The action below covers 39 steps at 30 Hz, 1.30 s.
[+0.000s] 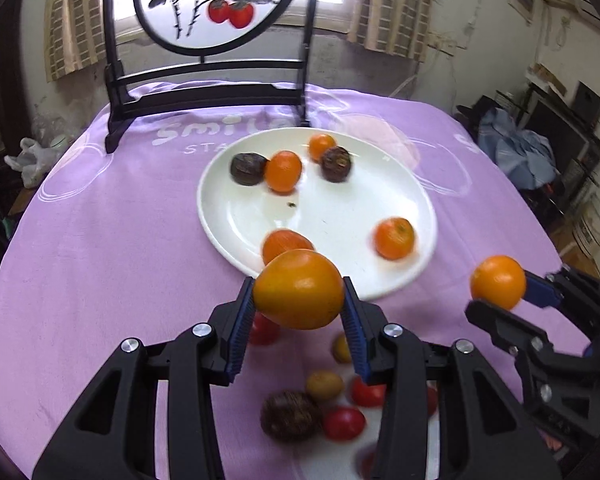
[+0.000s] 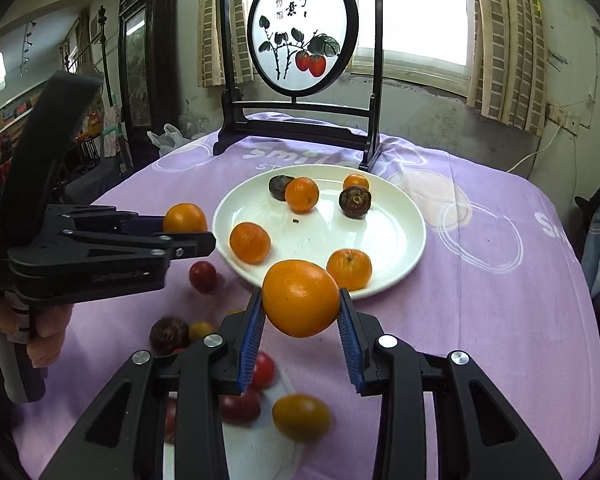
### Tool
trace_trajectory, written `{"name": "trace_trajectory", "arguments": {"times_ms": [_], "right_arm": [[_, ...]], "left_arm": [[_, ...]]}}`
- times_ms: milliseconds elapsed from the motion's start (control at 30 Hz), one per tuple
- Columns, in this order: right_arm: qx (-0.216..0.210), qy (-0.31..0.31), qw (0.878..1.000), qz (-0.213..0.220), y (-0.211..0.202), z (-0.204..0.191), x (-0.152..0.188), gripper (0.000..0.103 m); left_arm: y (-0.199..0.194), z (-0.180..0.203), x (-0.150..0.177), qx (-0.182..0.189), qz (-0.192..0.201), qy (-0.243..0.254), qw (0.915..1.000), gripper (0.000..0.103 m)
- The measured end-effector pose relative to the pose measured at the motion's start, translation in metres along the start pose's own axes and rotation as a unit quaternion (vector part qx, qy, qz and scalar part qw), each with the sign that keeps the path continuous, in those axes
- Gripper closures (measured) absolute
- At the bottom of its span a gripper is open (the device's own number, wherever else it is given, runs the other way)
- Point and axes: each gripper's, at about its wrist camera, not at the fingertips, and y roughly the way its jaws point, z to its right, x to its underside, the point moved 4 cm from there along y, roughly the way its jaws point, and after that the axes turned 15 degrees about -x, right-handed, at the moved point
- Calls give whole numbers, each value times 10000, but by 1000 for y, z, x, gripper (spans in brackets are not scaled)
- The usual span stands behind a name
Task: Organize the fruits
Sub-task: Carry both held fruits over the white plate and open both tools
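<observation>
My left gripper [image 1: 298, 282] is shut on an orange [image 1: 299, 300], held above the near rim of the white plate [image 1: 220, 232]. At the right my right gripper [image 1: 500, 294] is shut on a second orange [image 1: 498, 280]. In the right wrist view, the right gripper [image 2: 300, 294] clamps its orange [image 2: 301, 304] just before the plate [image 2: 400, 248]. The left gripper [image 2: 188, 229] carries its orange [image 2: 185, 216] left of the plate. The plate holds several oranges and two dark brown fruits. Red tomatoes [image 2: 203, 276], yellowish fruits [image 2: 300, 416] and a brown fruit [image 1: 290, 414] lie loose below the grippers.
A black stand with a round painted screen [image 2: 302, 40] stands at the back of the purple cloth [image 1: 100, 240]. A hand [image 2: 44, 332] holds the left gripper's handle. A plastic bag [image 1: 36, 158] and room clutter lie beyond the table's edges.
</observation>
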Motion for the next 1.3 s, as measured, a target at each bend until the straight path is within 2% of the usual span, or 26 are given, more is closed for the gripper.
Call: {"name": "trace_trajectory", "arguments": {"times_ms": [200,333,567,667,733,767,800,867,933,1000,1133,1200,1300], "right_arm": [[-112,252,9995,-172,40,9,-11,66],[-155,453,9984,-314,63,16,-11,66],[-164,669,9964,-497,85,24,-4,66],[-129,691,9963,-490,88,25,-3,66],[-162,742,9961,-459,87,26,-3,60],[-184,761,9960,-430,86,26,-4,48],[-169,758,9963,-375,83,26,-5,44],[-175,704,9970,-288,75,24,-7,44],[-198,711,9970,-232,68,23,-7,44],[-241,753,9967,-178,60,23,-5,44],[-273,814,9962,-162,44,26,5,43],[-270,856,9958,-151,35,27,11,38],[-201,864,9960,-85,20,29,19,34]], "left_arm": [[47,-18,-26,-353,-317,-529,9975,62],[73,-24,-31,-464,-519,-688,9952,62],[80,-18,-39,-825,-309,-550,9946,60],[79,-14,-43,-753,-248,-497,9956,60],[78,-11,-45,-741,-249,-479,9958,60],[77,-10,-45,-751,-241,-474,9958,58],[75,-9,-45,-735,-231,-473,9959,57],[70,-8,-43,-709,-205,-441,9963,56],[63,-8,-40,-740,-162,-387,9964,50],[53,-10,-35,-794,-71,-403,9960,36],[30,-12,-21,-757,96,-348,9965,26],[18,-12,-10,-713,173,-305,9968,19],[3,-11,9,-617,217,-261,9975,15]]}}
